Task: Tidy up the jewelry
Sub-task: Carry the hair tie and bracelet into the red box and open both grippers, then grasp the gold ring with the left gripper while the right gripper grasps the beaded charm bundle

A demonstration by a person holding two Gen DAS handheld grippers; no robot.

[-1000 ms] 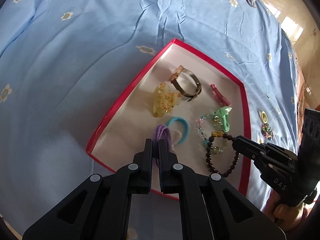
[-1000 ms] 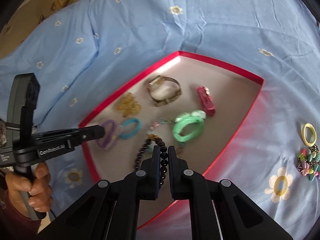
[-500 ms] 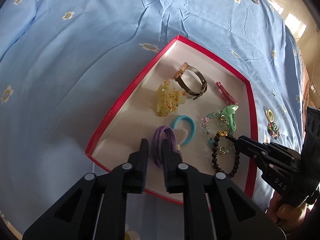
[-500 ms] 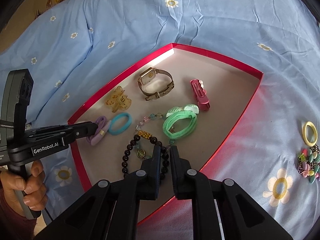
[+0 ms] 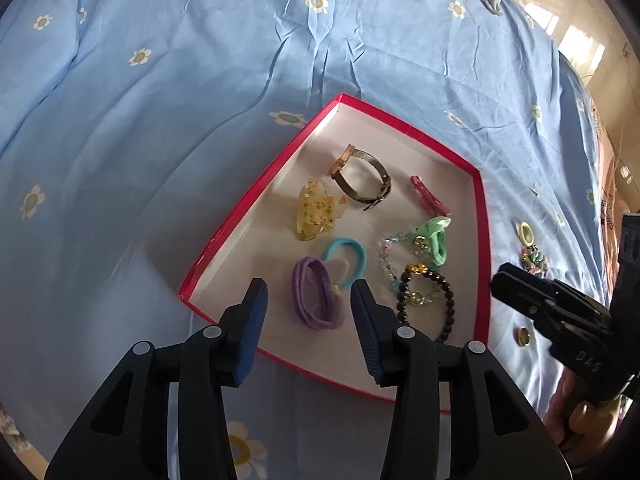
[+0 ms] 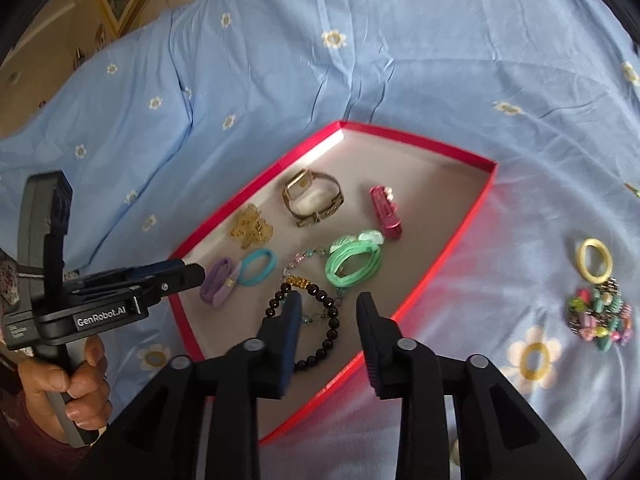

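Both sets of jaws have just been opening. The left gripper [image 5: 306, 298] stands parted and empty above the purple hair tie [image 5: 316, 300], which lies free in the red tray [image 5: 240, 204]. The right gripper [image 6: 328, 312] is likewise parted – the dark bead bracelet [image 6: 320, 320] rests on the tray floor. Judgement: both pieces delivered; a yellow ring [image 6: 596, 260] and bead cluster [image 6: 600, 316] remain on the sheet.

Both claws have just been opening. The left claw [image 5: 306, 300], earlier pinched on the purple hair tie [image 5: 316, 300], now stands apart with the tie lying loose in the red tray [image 5: 482, 264]. The right claw [image 6: 328, 312] likewise lets the dark bead bracelet [image 6: 326, 328] rest there.
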